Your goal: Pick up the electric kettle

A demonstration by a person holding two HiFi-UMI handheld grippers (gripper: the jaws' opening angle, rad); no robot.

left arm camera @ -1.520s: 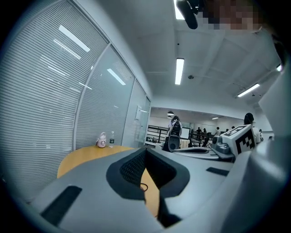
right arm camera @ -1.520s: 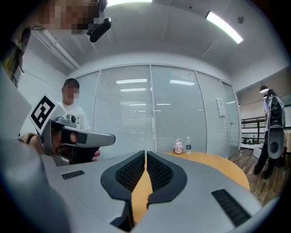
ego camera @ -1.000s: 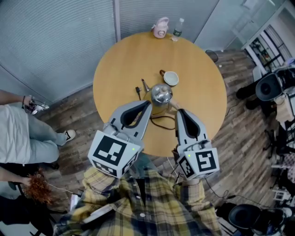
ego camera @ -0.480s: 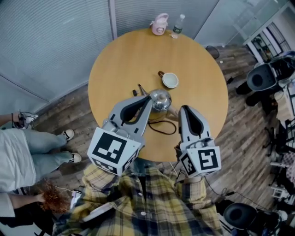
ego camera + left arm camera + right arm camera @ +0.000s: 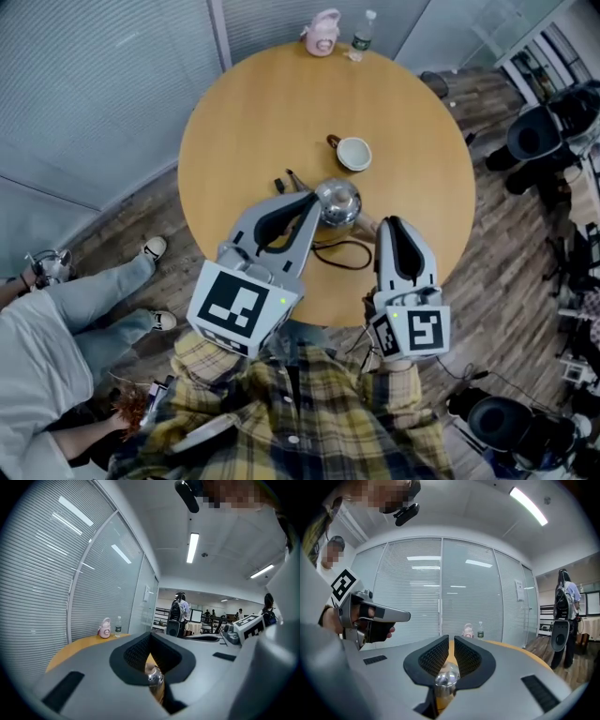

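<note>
Kettle: the shiny steel kettle (image 5: 337,200) stands on the round wooden table (image 5: 272,103), in the half nearer the person. It shows low in the gap of both gripper views (image 5: 153,677) (image 5: 446,674).
Left gripper: the left gripper (image 5: 312,199) reaches in from the kettle's left, its tips just beside the steel body; whether they touch it cannot be told. In its own view (image 5: 150,636) the padded tips meet at the far end and clamp nothing. The kettle sits beyond them.
Right gripper: the right gripper (image 5: 389,223) lies near the kettle's right side, apart from it. In its own view (image 5: 451,639) the pads stand a thin slit apart, with nothing between them.
Cord: a black cord (image 5: 345,253) loops on the table between the two grippers, just on the near side of the kettle.
Mug: a white mug (image 5: 354,153) sits just beyond the kettle.
Far edge: a pink flask (image 5: 322,19) and a water bottle (image 5: 364,30) stand side by side, well apart from the kettle.
Bystander: a person's legs (image 5: 84,291) show on the floor at the left.
</note>
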